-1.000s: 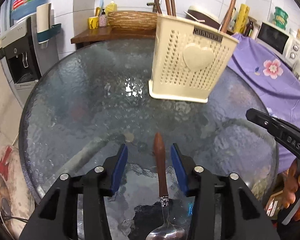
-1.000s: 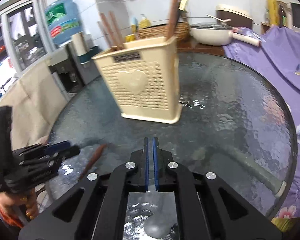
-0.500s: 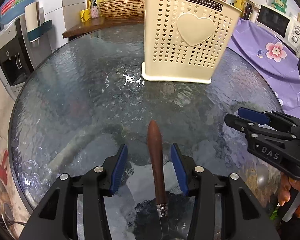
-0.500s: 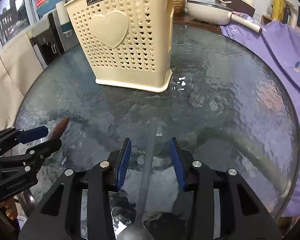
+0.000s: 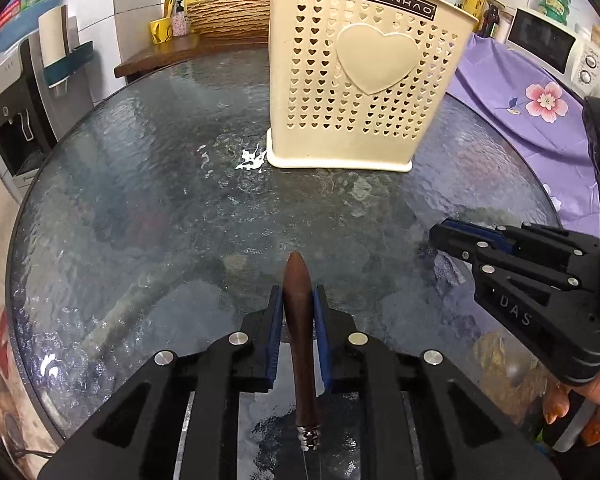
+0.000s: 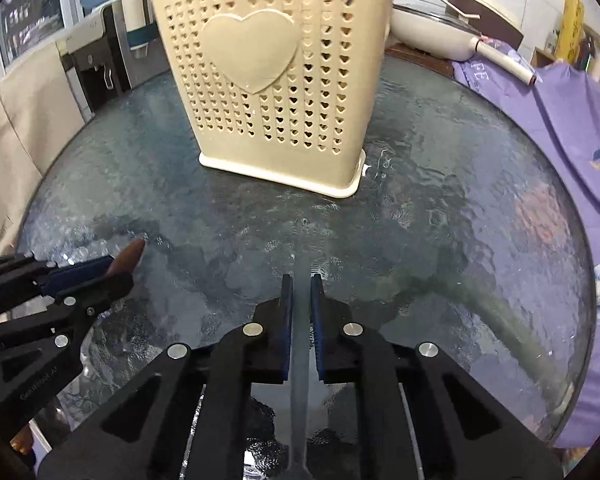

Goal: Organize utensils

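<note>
1. Brown wood is showing between the pads of the left gripper (image 5: 297, 300): its jaws have just been closing and are now pinching the wooden-handled spoon (image 5: 300, 344) partway along the handle, the tip poking out ahead of the fingertips and the metal neck trailing back beneath the tool.
2. Grey metal is lying along the slot of the right gripper (image 6: 300, 296), whose jaws have just been closing to a narrow gap around the steel utensil (image 6: 298, 384); they are probably pressing on its thin handle, though the contact is hard to see.
3. Both pieces are resting low on the glass table (image 5: 147, 200), near its close edge.
4. Ahead of both tools, the cream holder (image 5: 364, 80) is standing upright, well apart from them.
5. Doing this well means lifting straight up before swinging forward, keeping each handle from pivoting, then tipping it upright over the holder's open top.
</note>
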The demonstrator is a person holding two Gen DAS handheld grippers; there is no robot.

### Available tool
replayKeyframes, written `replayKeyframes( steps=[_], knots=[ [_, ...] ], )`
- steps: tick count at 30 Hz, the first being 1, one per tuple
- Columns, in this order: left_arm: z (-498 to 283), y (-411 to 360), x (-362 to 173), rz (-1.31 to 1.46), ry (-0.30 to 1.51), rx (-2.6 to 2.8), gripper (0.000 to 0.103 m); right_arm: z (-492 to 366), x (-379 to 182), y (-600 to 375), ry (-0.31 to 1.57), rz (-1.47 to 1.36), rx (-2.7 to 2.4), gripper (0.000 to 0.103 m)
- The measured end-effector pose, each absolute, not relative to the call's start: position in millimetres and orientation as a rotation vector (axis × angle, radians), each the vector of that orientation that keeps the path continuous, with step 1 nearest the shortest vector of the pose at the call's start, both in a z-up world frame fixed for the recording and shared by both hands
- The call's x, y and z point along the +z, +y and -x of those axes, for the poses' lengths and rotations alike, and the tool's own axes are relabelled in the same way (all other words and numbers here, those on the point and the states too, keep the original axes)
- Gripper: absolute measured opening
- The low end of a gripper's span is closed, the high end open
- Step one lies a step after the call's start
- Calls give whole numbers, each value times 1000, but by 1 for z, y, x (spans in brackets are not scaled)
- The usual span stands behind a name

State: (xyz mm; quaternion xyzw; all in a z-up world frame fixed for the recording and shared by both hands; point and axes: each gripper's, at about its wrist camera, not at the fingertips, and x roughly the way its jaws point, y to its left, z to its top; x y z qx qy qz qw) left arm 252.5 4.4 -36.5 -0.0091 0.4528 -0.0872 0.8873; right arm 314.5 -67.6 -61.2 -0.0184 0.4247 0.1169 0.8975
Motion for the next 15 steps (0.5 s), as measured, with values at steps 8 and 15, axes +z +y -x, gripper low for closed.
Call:
replayKeyframes(
  steps=[8, 15],
  knots=[
    [-244, 12, -7, 72, 865, -183, 15, -298, -32, -86, 765, -64, 285, 9],
    [-219, 17, 29, 123, 768, -217, 15, -273, 8, -112, 664, -194, 334, 9]
  ],
)
